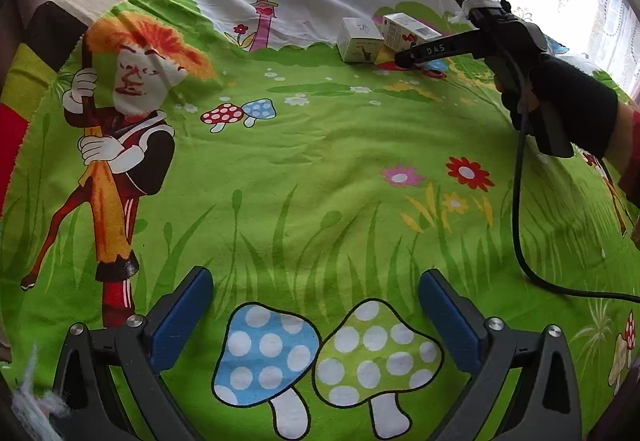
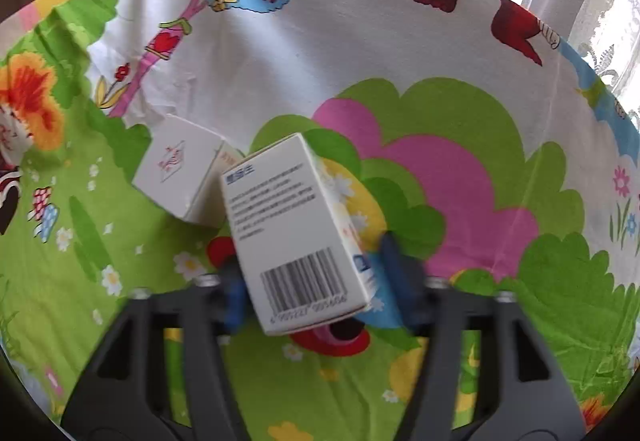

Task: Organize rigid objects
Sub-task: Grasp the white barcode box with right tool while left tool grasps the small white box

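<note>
Right claw (image 2: pixel 312 281) straddles the barcode carton (image 2: pixel 296 237), gap showing at one pad, carton touching the square white box (image 2: pixel 180 177); left claw (image 1: pixel 316 317) spread, idle; next: release cleanly and withdraw.

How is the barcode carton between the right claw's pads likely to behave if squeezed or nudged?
The barcode carton looks like thin printed cardboard, so probably light and crushable under a hard squeeze. Its flat faces should not roll. It sits skewed between the right claw pads, so it may twist, and could bump the square white box behind it.
</note>
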`<state>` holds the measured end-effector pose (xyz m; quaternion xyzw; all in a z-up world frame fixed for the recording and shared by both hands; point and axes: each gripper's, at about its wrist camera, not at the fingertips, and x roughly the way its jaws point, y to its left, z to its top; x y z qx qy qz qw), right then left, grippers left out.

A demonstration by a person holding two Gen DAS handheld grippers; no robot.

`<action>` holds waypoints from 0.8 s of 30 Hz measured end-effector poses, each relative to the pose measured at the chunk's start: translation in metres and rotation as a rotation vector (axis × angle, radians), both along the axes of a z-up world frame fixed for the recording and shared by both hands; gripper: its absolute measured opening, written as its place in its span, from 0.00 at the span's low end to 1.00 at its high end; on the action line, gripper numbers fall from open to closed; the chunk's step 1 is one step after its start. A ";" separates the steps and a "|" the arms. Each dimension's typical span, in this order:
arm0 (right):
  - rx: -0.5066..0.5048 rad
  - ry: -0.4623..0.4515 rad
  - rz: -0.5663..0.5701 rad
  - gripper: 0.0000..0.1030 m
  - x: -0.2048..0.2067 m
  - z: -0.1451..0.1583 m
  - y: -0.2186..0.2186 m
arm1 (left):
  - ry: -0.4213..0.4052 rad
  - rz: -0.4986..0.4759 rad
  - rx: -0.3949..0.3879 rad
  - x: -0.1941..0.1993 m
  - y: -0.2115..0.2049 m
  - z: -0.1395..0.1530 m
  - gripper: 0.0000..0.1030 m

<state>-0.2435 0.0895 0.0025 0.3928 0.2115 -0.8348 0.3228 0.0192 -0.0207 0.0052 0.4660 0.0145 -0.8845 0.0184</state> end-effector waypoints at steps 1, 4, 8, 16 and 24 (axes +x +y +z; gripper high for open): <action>-0.001 -0.006 0.013 0.42 0.009 0.002 0.009 | -0.005 -0.003 -0.002 -0.003 -0.003 0.000 1.00; 0.007 0.003 0.055 0.42 0.050 0.003 0.051 | -0.025 0.037 -0.001 -0.027 -0.012 0.001 1.00; 0.002 -0.017 0.005 0.42 0.106 0.000 0.118 | -0.037 0.091 -0.007 -0.094 -0.001 -0.001 1.00; -0.064 -0.013 -0.105 0.42 0.155 0.003 0.165 | 0.003 0.166 -0.069 -0.235 0.045 -0.005 1.00; -0.062 -0.005 -0.140 0.42 0.155 0.000 0.159 | 0.044 0.036 0.075 -0.190 0.043 0.009 0.40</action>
